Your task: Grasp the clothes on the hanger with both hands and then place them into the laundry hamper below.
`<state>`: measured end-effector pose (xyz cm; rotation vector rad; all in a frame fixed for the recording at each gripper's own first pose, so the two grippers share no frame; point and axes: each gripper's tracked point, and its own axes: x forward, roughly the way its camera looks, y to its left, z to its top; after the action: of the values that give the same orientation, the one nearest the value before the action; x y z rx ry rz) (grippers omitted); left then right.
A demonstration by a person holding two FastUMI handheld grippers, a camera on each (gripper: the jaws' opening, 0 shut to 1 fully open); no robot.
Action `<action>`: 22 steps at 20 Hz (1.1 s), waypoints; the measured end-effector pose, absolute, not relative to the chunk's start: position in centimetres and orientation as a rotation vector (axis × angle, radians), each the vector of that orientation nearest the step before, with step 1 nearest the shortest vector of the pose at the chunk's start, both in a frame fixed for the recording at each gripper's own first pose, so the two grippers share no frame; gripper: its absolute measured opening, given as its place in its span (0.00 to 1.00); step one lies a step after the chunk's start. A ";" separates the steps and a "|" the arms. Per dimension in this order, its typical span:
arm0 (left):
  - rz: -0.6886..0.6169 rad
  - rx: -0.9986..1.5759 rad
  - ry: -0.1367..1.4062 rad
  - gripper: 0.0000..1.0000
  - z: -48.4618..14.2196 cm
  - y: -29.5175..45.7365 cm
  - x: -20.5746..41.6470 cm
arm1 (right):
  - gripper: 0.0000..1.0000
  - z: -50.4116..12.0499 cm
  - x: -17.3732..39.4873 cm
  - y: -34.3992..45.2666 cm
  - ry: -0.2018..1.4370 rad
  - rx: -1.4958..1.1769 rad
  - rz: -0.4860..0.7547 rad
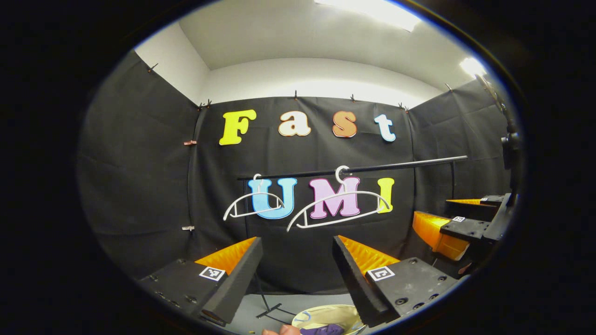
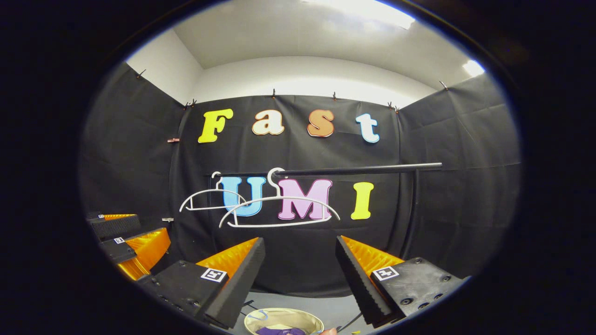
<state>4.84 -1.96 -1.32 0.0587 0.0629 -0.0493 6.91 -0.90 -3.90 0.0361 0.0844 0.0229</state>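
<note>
Two bare white hangers (image 1: 336,207) (image 2: 278,208) hang on a black rail (image 1: 372,168) (image 2: 358,170) in front of the booth wall. Below, a pale round laundry hamper (image 1: 321,317) (image 2: 284,320) holds purple clothes (image 1: 323,330) (image 2: 281,331). My left gripper (image 1: 297,265) is open with nothing between its fingers, well short of the rail and above the hamper. My right gripper (image 2: 300,267) is open and empty too, and it also appears at the right edge of the left gripper view (image 1: 458,223). The left gripper shows at the left edge of the right gripper view (image 2: 125,246).
The rail stands on a thin black upright (image 2: 412,209) with feet (image 1: 270,311) on the grey floor. A fingertip (image 1: 288,330) shows at the hamper's rim. A dark stand (image 1: 510,139) rises at the far right of the left gripper view.
</note>
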 end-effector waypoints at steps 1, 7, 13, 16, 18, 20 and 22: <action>-0.049 0.063 0.068 0.92 -1.4 -2.0 4.7 | 0.98 -3.9 6.9 -1.1 0.081 0.035 0.022; -0.056 0.051 0.059 0.95 -0.9 -2.4 4.5 | 0.97 -3.9 6.7 -0.9 0.076 0.038 0.030; -0.044 0.065 0.073 0.95 -1.5 -1.6 4.2 | 0.98 -3.9 7.2 -0.3 0.074 0.041 0.040; -0.045 0.069 0.079 0.95 -1.7 -1.5 4.4 | 0.98 -3.8 7.3 -0.3 0.069 0.035 0.042; -0.044 0.068 0.082 0.95 -1.6 -1.6 4.4 | 0.98 -3.8 7.3 -0.3 0.068 0.031 0.043; -0.046 0.065 0.082 0.95 -1.4 -1.7 4.3 | 0.98 -3.5 7.4 -0.3 0.058 0.039 0.039; -0.041 0.067 0.085 0.95 -1.3 -1.7 4.3 | 0.97 -3.3 7.6 -0.3 0.045 0.035 0.034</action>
<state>4.25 -1.66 -1.35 0.0671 0.0850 -0.0413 7.64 -0.29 -3.33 0.0353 0.0454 0.0341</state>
